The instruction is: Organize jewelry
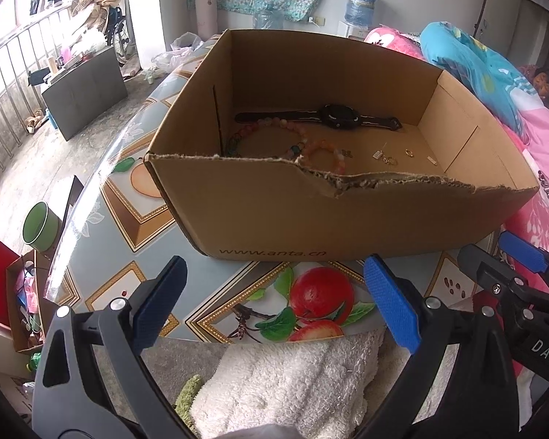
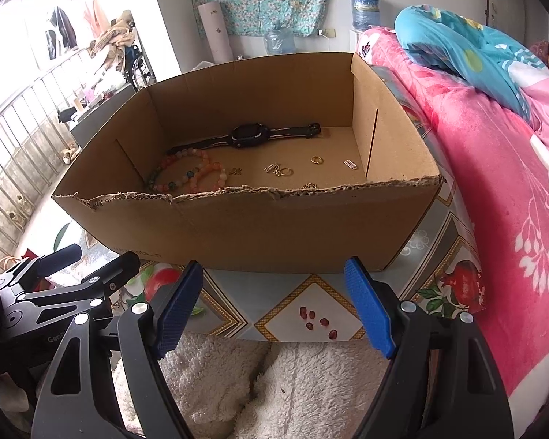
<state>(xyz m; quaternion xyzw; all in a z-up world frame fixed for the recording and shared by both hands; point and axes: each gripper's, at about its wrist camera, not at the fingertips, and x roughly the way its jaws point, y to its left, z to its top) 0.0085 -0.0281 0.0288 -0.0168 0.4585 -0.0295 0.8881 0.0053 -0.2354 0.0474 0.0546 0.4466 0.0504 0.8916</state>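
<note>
Nearest, both the left claw (image 1: 274, 303) and the right claw (image 2: 274, 303) hang wide and empty above the worktop (image 2: 292, 314). Beyond, inside the cardboard box (image 2: 274, 226), lie bead bracelets (image 2: 186, 175), small rings (image 2: 316, 160) and a watch (image 2: 249, 134); clear the torn front wall before dipping, and choose one piece.

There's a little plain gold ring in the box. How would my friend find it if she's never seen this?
Look inside the big brown cardboard box on the fruit-patterned table. Near the back lies a black watch; in front of it, toward the right, small trinkets are scattered on the floor. The gold ring sits alone there, a plain shiny hoop, unlike the sparkly silver charm to its right.
</note>
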